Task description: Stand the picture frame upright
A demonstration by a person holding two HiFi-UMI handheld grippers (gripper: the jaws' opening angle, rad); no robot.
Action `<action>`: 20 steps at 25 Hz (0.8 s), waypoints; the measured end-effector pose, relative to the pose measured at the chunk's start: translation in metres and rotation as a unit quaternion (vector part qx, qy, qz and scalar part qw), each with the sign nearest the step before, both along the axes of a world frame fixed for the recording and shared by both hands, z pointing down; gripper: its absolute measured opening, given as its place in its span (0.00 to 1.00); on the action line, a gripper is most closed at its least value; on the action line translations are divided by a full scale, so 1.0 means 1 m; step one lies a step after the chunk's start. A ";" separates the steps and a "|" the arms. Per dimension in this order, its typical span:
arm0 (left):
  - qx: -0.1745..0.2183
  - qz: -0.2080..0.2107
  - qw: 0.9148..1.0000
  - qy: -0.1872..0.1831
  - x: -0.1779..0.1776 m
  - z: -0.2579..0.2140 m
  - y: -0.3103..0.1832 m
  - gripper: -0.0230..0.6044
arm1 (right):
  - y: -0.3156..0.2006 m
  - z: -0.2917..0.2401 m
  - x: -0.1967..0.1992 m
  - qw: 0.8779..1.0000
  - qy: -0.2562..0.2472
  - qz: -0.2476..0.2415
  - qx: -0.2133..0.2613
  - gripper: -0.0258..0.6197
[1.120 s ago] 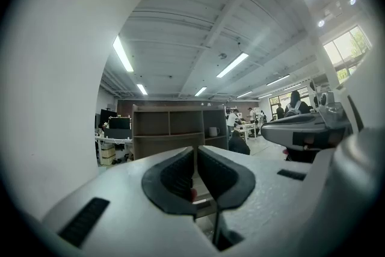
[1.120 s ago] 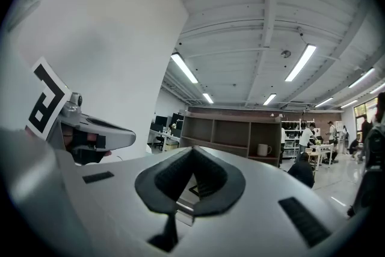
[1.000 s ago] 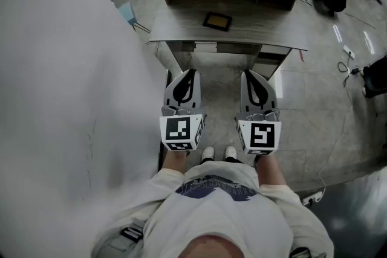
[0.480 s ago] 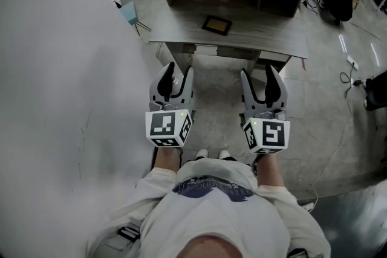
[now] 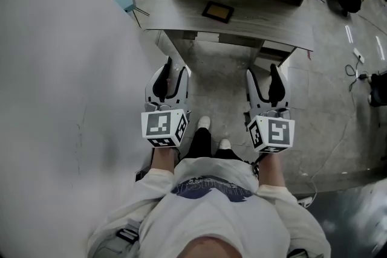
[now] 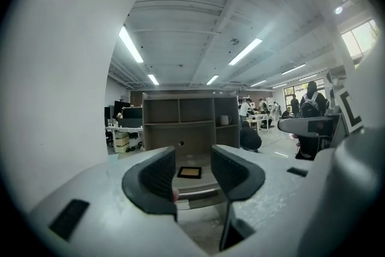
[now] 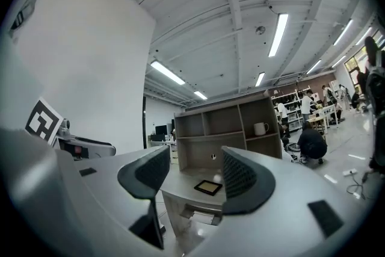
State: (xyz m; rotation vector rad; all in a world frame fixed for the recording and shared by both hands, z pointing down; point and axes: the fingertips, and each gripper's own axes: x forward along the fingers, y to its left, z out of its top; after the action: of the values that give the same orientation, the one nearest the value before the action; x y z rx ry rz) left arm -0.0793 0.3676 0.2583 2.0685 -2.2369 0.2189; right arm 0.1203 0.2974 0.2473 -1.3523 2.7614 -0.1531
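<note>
both hands reach forward, level and side by side. left gripper (image 5: 173, 67) and right gripper (image 5: 262, 70) have just been opening; jaws spread, nothing between them. farther off, the picture frame (image 5: 217, 11) lies flat mid-tabletop (image 5: 272, 27).

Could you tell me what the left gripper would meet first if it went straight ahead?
Probably the desk, around the picture frame lying flat on it; nothing stands nearer, though depth is unclear.
</note>
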 end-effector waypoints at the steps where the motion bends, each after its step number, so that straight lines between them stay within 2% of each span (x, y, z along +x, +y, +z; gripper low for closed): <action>1: -0.004 0.000 1.000 0.002 -0.004 0.005 -0.004 0.30 | -0.004 0.004 -0.004 1.000 0.003 0.000 -0.004 0.42; 9: -0.006 0.024 1.000 0.017 -0.047 0.017 -0.056 0.30 | -0.044 0.014 -0.049 1.000 0.021 0.016 -0.007 0.42; 14: 0.021 0.044 0.999 0.020 -0.089 -0.009 -0.098 0.30 | -0.079 -0.012 -0.094 0.999 0.022 0.028 0.019 0.42; 20: 0.054 0.066 0.996 0.015 -0.132 -0.040 -0.140 0.30 | -0.115 -0.043 -0.123 0.997 0.013 0.064 0.048 0.42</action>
State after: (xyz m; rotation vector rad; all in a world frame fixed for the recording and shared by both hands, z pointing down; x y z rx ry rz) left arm -0.2115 0.2273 0.2184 2.2608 -2.1422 0.0768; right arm -0.0024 0.1820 0.2045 -1.5093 2.6551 0.0049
